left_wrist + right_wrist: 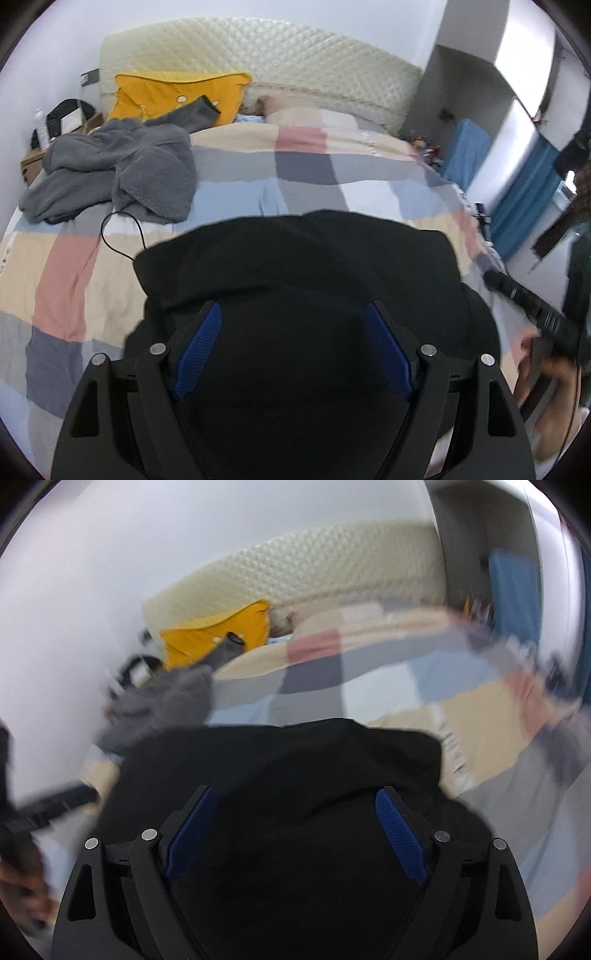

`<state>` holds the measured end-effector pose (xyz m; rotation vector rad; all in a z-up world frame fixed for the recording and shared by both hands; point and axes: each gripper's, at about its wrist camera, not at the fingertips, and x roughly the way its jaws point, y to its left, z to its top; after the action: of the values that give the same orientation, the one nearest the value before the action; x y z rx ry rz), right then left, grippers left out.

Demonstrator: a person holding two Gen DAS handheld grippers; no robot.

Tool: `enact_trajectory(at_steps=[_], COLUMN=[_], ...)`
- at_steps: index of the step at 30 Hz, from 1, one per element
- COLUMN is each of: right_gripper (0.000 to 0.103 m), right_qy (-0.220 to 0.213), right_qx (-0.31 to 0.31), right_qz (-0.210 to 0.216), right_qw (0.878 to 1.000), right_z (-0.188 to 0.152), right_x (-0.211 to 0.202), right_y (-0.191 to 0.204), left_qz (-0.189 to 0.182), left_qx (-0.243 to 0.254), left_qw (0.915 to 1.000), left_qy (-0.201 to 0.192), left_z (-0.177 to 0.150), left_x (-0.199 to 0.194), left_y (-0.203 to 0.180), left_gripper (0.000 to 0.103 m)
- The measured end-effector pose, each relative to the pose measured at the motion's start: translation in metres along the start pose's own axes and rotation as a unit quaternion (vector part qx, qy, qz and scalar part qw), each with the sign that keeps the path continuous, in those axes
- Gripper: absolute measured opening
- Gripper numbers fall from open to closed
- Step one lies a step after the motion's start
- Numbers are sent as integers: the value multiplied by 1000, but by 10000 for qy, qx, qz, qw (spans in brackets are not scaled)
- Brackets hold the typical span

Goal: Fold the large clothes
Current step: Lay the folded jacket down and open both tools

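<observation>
Left gripper [293, 325]: nearest the lens, its blue pads [199, 350] spread wide and released; nothing is pinched between them.
Right gripper [295, 812]: likewise spread, blue pads [400, 838] standing apart and pressing on nothing.
Black garment [295, 258]: lies in a folded heap on the bed directly beneath and ahead of both tools, filling the gap between each pair of fingers without being gripped; its far edge is just past the fingertips.
Patchwork bedspread [295, 173]: pink, beige, grey and blue squares, stretching out beyond the garment on all sides.
Grey fleece clothing [122, 166]: crumpled, well ahead and left of the left tool, apart from the black garment.
Black cable [118, 236]: loops on the spread between the fleece and the garment.
Yellow pillow [173, 96]: far ahead to the left, against the quilted headboard [295, 62].
Hand [535, 369]: at the left tool's right, blurred, holding the other gripper's handle.
</observation>
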<state>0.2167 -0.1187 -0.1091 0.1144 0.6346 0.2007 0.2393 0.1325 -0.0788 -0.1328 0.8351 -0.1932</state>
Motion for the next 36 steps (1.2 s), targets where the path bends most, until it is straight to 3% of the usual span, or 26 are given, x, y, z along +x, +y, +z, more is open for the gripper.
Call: enact_trajectory(at_steps=[4, 7, 17, 21, 25, 29, 36], right_gripper=[88, 90, 103, 103, 103, 103, 103], right_qy=[-4, -7, 208, 439, 397, 381, 496], right_qx=[-467, -450, -480, -307, -201, -272, -376], right_qz=[49, 34, -144, 25, 163, 144, 36], right_qw=[9989, 9990, 9985, 9986, 9989, 9988, 9981], right_z=[-10, -7, 8, 14, 9, 7, 7], right_x=[32, 54, 108, 130, 136, 148, 156], right_y=[15, 13, 12, 4, -1, 0, -1], left_qz=[392, 690, 971, 1033, 1025, 1121, 1253], left_qx=[189, 361, 355, 300, 307, 372, 401], left_qw=[9991, 9970, 9946, 9942, 9941, 9926, 9913], left_qy=[-16, -46, -79, -63, -159, -292, -101], left_z=[0, 1, 21, 28, 27, 21, 26], left_x=[29, 51, 102, 118, 128, 136, 150], left_y=[-11, -13, -9, -5, -2, -6, -6], left_gripper=[80, 80, 80, 81, 80, 80, 81])
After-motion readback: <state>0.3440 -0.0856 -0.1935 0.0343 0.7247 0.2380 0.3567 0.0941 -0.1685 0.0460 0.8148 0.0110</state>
